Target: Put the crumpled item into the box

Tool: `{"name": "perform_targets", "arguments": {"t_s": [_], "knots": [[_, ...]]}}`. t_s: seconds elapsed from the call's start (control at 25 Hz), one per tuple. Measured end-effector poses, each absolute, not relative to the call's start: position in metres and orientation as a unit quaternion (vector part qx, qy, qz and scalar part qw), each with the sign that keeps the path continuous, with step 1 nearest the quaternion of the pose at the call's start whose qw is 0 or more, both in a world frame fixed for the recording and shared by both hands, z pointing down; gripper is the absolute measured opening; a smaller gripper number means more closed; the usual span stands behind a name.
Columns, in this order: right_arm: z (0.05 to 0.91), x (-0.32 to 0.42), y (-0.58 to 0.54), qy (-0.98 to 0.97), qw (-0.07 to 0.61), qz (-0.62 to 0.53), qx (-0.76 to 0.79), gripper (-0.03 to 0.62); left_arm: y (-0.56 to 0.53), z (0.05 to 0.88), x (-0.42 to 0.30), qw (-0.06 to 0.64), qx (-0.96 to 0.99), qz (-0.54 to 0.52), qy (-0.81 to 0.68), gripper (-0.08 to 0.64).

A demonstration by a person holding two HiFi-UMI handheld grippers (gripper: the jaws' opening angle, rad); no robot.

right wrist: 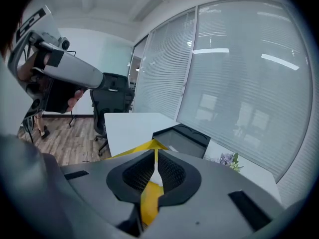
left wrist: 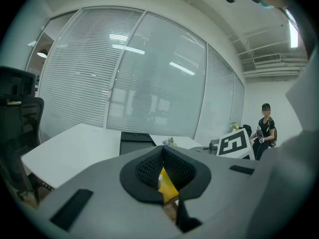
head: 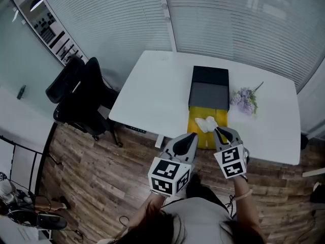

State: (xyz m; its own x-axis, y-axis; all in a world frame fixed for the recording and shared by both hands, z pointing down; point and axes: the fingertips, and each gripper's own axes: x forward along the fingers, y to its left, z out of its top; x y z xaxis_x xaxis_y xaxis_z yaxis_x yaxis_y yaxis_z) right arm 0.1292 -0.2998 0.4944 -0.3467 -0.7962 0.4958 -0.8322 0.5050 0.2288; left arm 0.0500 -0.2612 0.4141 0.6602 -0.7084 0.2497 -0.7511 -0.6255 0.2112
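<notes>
1. The crumpled item [head: 207, 123] is a small white wad. It lies on a yellow sheet [head: 199, 136] at the near edge of the white table [head: 152, 95], just in front of the open dark box [head: 209, 95] and not yet in it.
2. The right gripper [head: 219, 132] touches the wad. In the right gripper view its pads are pressed together on a thin white sliver [right wrist: 156, 169] – it seems to pinch one fold of the item.
3. The left gripper [head: 193, 136] is clenched with nothing between the pads; it stands just beside the wad.
4. I judge the item to be very light, soft and easy to squash. It will not break, but a thin fold can slip out – better to grasp it across the thick middle.
</notes>
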Motion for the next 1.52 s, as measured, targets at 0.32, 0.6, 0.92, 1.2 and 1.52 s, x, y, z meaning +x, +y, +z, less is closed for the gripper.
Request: {"name": "perform_targets", "arguments": {"t_s": [0.32,0.6,0.92,1.2,1.52], "knots": [[0.481,0.133,-0.279,-0.819,0.246,0.045,0.517,0.044,-0.245,0.411,0.049,0.145,0.901,0.069,-0.402,0.018],[0.466,0.141,-0.264,-0.816,0.213,0.045,0.535,0.040,-0.238,0.407,0.049,0.136,0.904,0.068,-0.401,0.018],[0.443,0.143,-0.246,-0.814,0.188,0.037,0.548,0.032,-0.229,0.402,0.047,0.123,0.907,0.064,-0.397,0.018],[0.423,0.141,-0.231,-0.813,0.160,0.028,0.560,0.028,-0.220,0.398,0.040,0.110,0.909,0.062,-0.396,0.018],[0.405,0.138,-0.210,-0.803,0.132,0.019,0.581,0.028,-0.206,0.393,0.027,0.105,0.911,0.055,-0.395,0.018]]}}
